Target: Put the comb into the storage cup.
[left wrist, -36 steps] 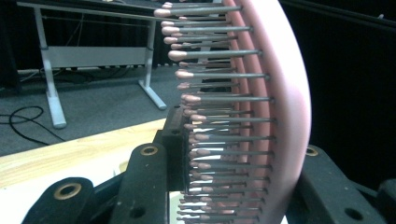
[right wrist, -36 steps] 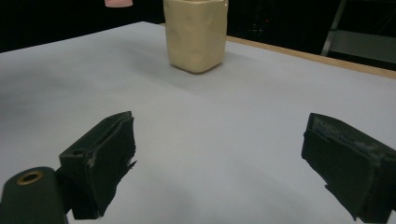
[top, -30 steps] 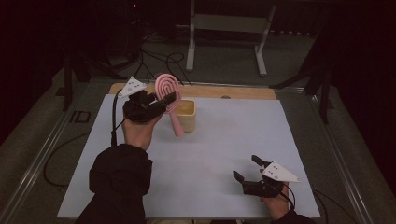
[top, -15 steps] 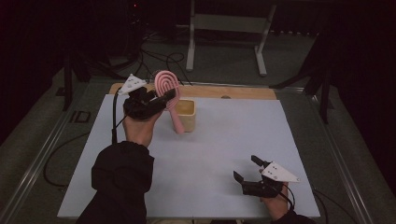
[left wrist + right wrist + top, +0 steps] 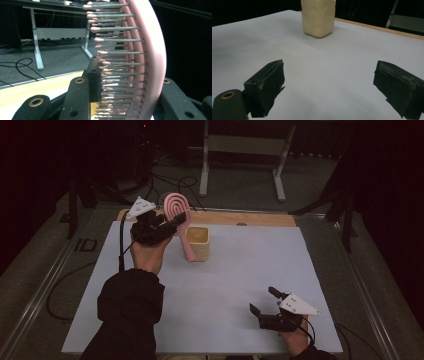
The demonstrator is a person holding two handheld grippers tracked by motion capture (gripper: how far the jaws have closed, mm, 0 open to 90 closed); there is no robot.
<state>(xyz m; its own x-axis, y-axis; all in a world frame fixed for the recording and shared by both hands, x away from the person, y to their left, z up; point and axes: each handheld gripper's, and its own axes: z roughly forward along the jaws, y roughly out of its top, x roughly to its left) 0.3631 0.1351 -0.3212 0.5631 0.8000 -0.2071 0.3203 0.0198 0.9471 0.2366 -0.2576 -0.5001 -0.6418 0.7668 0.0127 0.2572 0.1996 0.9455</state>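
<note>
**Pink hairbrush held beside the cup at the far left**

Nearest, at the right front of the table (image 5: 225, 320), the right gripper (image 5: 265, 304) rests low over the pale surface in the person's hand. Its two black jaws stand wide apart with nothing between them; in the right gripper view the gripper (image 5: 332, 87) shows only bare tabletop in the gap, with the cup (image 5: 318, 17) well beyond.

Farther in, on the left, a dark sleeve (image 5: 131, 305) leads up to the left hand, which carries the left gripper (image 5: 172, 225) above the table. Its jaws are clamped on the pink hairbrush (image 5: 178, 217), gripping it across the head. In the left gripper view the gripper (image 5: 125, 95) has one jaw pressed against the tips of the bristles and the other behind the pink back of the hairbrush (image 5: 150, 57), which stands upright between them.

From above, the brush head rises to the far left of the cream cup (image 5: 198, 242), and its handle slants down in front of the cup's left side. Whether handle and cup touch cannot be told.

Beyond the cup runs the table's wooden far edge (image 5: 260, 218), then a dark floor with cables (image 5: 172, 182) and a grey metal stand (image 5: 240, 150).
</note>
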